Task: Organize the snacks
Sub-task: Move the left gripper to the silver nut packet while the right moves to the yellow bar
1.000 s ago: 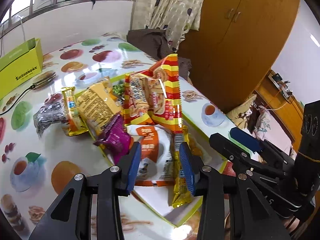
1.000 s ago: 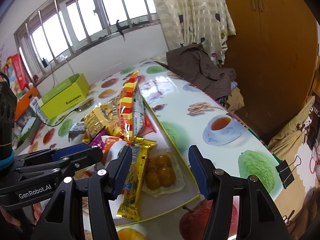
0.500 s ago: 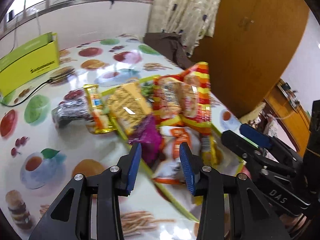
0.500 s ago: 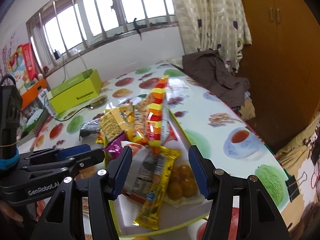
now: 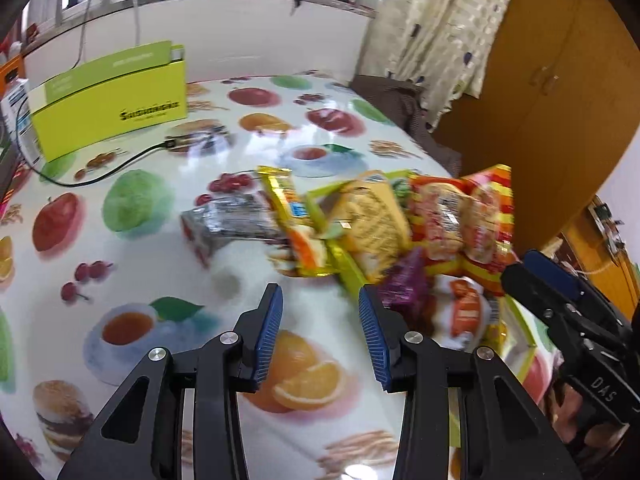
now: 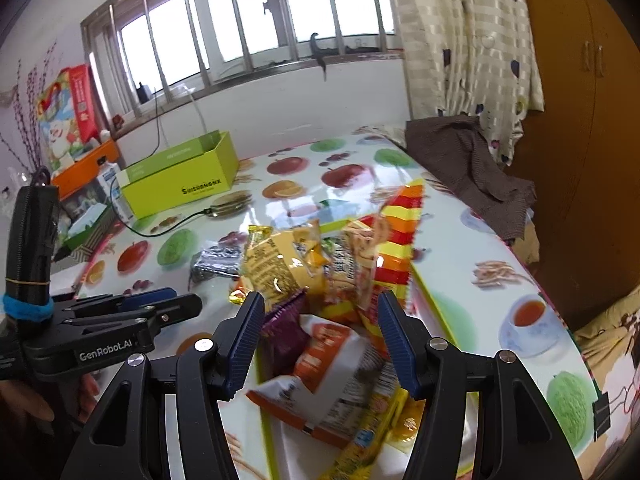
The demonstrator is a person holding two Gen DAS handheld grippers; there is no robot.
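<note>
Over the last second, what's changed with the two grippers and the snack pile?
The left gripper has swung left, off the snack pile, and now hangs over bare tablecloth beside it. The right gripper has also swung left, from the yellow bar and round cakes to the orange-and-white packet. Both stay open and empty; nothing was grabbed or released. The snacks and the green box haven't moved.

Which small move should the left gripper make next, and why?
Probably ease the left gripper forward to the silver packet. Its jaws are open with nothing between them, and that packet lies on the table, outside the tray.
</note>
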